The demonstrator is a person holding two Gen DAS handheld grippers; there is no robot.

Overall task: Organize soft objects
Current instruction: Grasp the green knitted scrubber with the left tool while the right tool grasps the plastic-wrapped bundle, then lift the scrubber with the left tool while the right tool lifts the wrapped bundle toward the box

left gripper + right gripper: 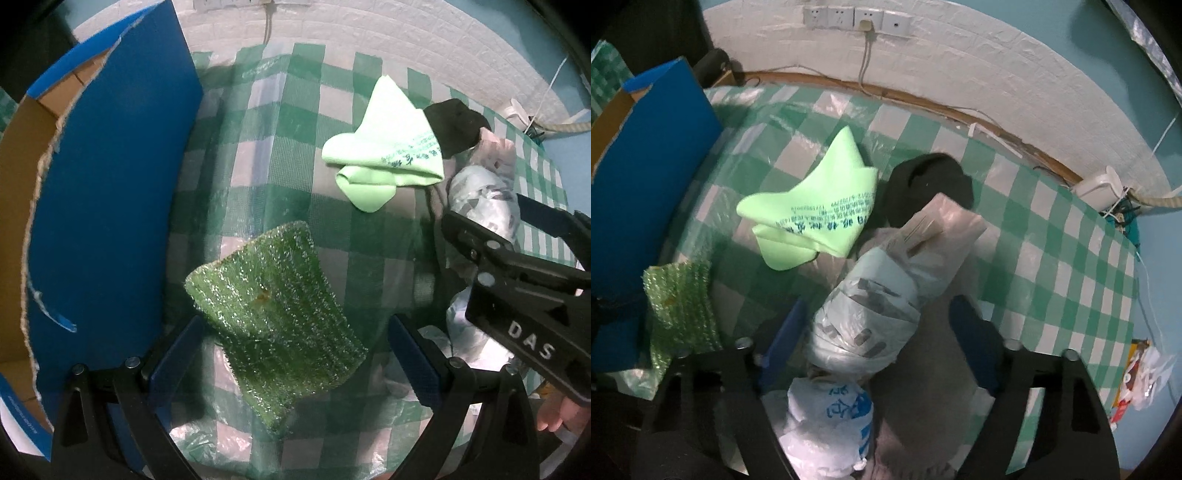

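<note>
The left gripper [295, 354] points straight down with its jaws open and the green sparkly scouring pad [275, 328] lying between them on the tabletop [258, 155], untouched as far as the left wrist view shows. The pad's long axis runs from far left to near right, slanting across the gap between the jaws, so a close here would catch it across its width only if the wrist turns a little. To the left, just beside the pad, stands the blue cardboard box [110, 184], its open top showing brown inside: the likely place for the soft things.

The right gripper [882, 332] tilts steeply down with its jaws open around a pale plastic-wrapped bundle [871, 295], which points far-right away from them; I cannot tell whether the left blade touches it. A white bag with blue print [831, 417] lies nearer still. Farther off lie the light green cloth [812, 206] and a black soft item [931, 184], well apart from either gripper.
</note>
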